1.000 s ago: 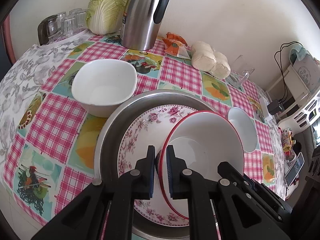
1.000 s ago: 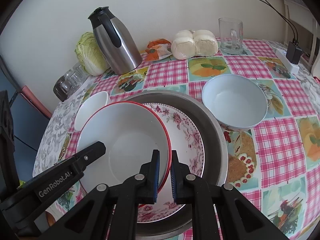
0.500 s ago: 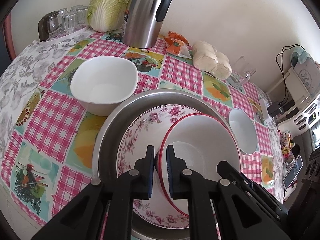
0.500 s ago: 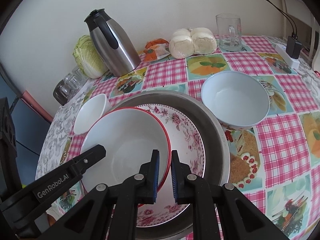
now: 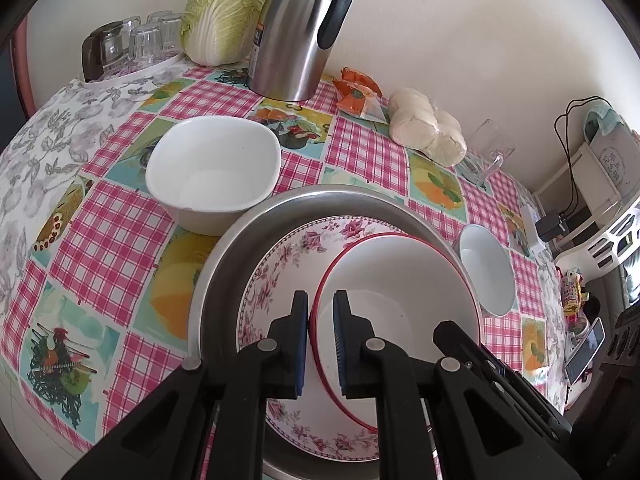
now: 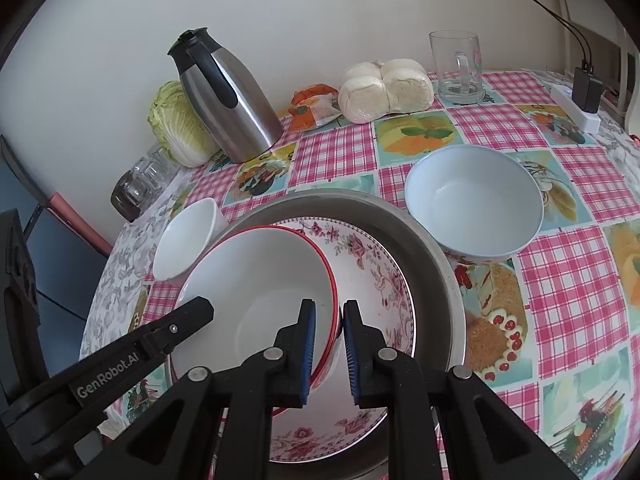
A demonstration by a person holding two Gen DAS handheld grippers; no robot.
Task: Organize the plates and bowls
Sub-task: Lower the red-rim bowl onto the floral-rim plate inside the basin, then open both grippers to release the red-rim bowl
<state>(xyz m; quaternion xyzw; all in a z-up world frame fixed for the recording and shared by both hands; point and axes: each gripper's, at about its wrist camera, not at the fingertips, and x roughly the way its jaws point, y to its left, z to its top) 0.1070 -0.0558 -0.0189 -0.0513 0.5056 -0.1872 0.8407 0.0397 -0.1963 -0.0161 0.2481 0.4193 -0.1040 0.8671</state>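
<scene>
The red-rimmed bowl sits lower centre, on the floral plate. The left gripper is clamped on its rim; the right gripper is opening, rim between its pads. Likely rigid, glazed, slippery, fragile (grip rim only).

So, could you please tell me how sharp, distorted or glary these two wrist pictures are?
Left wrist view: strong fisheye bend, dark corners, a soft window sheen on the steel flask, and the checked tablecloth stays sharp. Right wrist view: the same curvature, even daylight, and the glass mug is crisp with no motion blur.
</scene>
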